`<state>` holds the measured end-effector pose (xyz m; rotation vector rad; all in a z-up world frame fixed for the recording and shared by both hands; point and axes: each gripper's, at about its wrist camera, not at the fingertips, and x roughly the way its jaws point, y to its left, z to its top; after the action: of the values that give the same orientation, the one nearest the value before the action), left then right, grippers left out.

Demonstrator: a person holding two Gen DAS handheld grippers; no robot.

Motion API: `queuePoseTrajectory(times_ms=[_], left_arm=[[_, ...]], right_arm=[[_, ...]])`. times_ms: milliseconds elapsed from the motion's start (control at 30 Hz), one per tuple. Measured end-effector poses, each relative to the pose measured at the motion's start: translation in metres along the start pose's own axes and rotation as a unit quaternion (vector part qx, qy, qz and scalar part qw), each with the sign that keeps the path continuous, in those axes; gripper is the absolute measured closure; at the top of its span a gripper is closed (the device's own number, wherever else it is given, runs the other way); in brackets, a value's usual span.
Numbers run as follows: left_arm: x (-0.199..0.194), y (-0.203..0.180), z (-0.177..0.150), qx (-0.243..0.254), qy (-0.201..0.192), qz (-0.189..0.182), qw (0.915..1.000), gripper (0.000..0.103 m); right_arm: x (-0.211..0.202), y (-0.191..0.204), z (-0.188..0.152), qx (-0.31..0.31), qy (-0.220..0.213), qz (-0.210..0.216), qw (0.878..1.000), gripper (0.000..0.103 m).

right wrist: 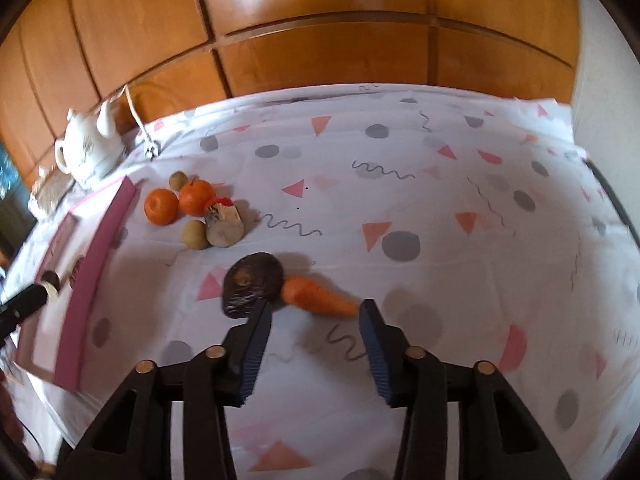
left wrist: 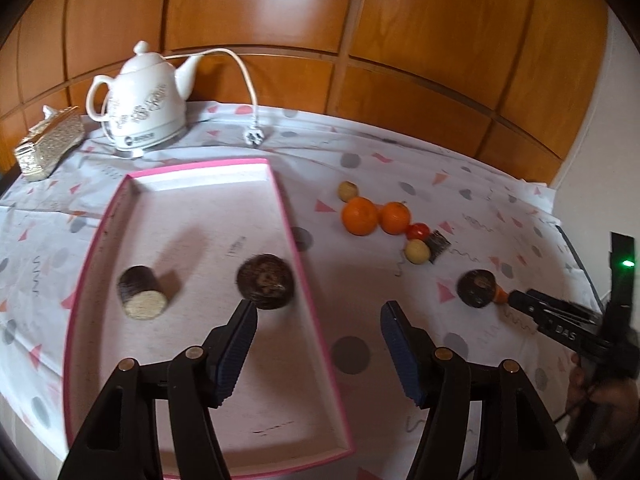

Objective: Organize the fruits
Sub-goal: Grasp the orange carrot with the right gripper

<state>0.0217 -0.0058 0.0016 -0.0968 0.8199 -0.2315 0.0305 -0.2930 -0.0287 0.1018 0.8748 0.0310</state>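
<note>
A pink-rimmed tray [left wrist: 100, 248] holds a dark log-like piece with a pale cut end [left wrist: 142, 298] and a dark round fruit [left wrist: 265, 286]. My left gripper [left wrist: 316, 316] hangs open over the tray's right rim, with nothing between its fingers. On the cloth lie two oranges [left wrist: 360, 216] [left wrist: 395, 218], a cherry tomato [left wrist: 418, 231] and two small yellowish fruits [left wrist: 347, 191] [left wrist: 418, 252]. My right gripper [right wrist: 316, 310] stands open just short of a carrot [right wrist: 320, 298], whose thin end lies by the right fingertip. Another dark round fruit [right wrist: 252, 284] touches the carrot's thick end.
A white kettle [left wrist: 140, 108] with its cord and plug [left wrist: 254, 137] stands at the back left, beside a gold tissue box [left wrist: 50, 142]. Wooden cupboard doors [left wrist: 400, 40] close off the far side. A dark cut piece [right wrist: 225, 228] lies by the oranges. A hand [left wrist: 600, 396] holds the right gripper.
</note>
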Motion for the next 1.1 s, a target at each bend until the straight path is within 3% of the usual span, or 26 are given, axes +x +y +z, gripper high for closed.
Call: queuePoseTrajectory(times_ms=[233,433,633,1100], left_arm=[[0.007,-0.010,-0.001,0.005,0.014,-0.025,0.9996,0.038],[0.013,-0.016,-0.001,0.006,0.024,-0.040,0.9989,0.038],[0.021,-0.024,-0.001,0.010,0.035,-0.048,0.9982,0.038],[0.051,-0.056,0.001,0.028,0.065,-0.068,0.9952,0.038]], right_arm=[[0.019,0.011,0.009,-0.125,0.025,0.008,0.992,0.060],[0.035,0.013,0.008,-0.186,0.057,0.014,0.981,0.060],[0.038,0.011,0.006,-0.166,0.046,0.027,0.985,0.086],[0.028,-0.005,-0.004,-0.089,0.037,0.020,0.995,0.087]])
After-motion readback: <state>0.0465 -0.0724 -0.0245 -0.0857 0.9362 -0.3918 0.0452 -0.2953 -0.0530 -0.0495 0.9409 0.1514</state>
